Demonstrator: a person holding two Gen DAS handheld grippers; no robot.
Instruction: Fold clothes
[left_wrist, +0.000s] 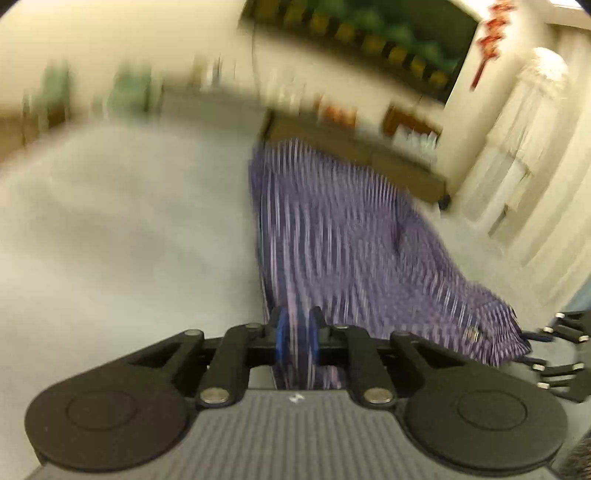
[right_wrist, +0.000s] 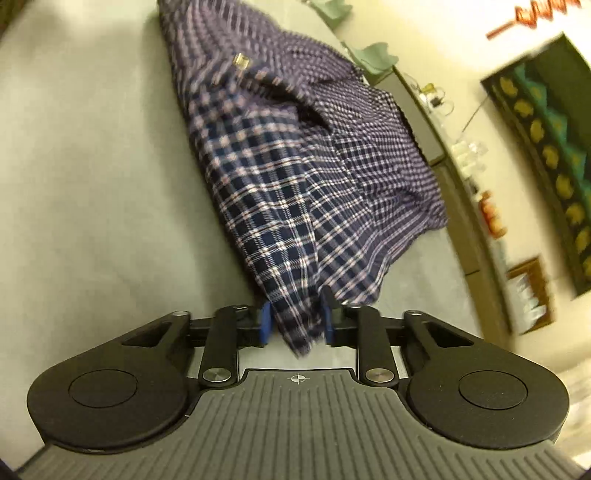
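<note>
A navy and purple checked shirt hangs stretched above a pale grey table. In the right wrist view my right gripper is shut on a corner of the shirt, cloth pinched between its blue pads. The left wrist view is motion-blurred: the same shirt runs away from my left gripper, which is shut on its edge between blue pads. The right gripper shows at that view's right edge, holding the far corner.
The grey table spreads wide to the left. A long cabinet with bottles and jars lines the wall beyond. A dark framed picture hangs above it. Pale curtains hang at the right.
</note>
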